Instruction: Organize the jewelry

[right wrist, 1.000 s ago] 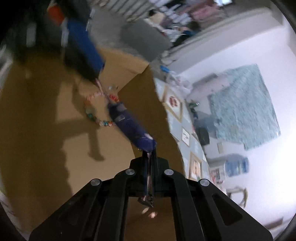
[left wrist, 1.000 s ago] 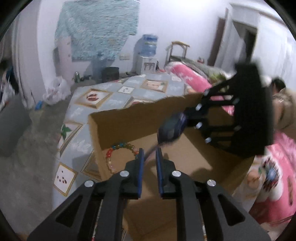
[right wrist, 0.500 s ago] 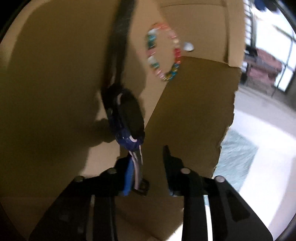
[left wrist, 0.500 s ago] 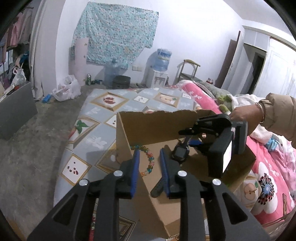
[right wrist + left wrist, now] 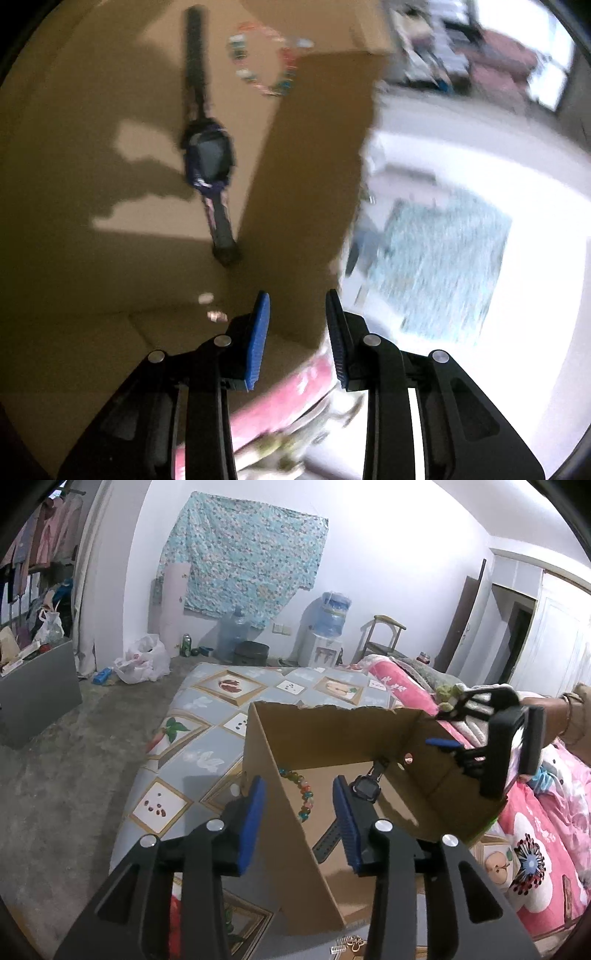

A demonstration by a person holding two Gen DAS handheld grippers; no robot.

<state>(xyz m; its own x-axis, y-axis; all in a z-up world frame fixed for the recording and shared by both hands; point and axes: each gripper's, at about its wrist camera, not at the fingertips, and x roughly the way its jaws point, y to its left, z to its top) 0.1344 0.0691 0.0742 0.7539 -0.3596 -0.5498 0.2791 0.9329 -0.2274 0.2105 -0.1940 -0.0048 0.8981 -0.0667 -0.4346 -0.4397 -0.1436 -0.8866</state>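
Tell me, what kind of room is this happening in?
Most likely a lived-in bedroom at home: a bed with a picture-patterned sheet and a pink floral quilt, clothes hanging at the left, and a water dispenser against the far wall.

Cardboard box (image 5: 280, 805) wall stands between left gripper (image 5: 297, 819) fingers.

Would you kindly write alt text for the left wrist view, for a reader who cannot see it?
An open cardboard box on a picture-patterned bed holds a dark wristwatch and a multicoloured bead bracelet. The left gripper is open over the box's near corner, and the right gripper is at the far right corner.
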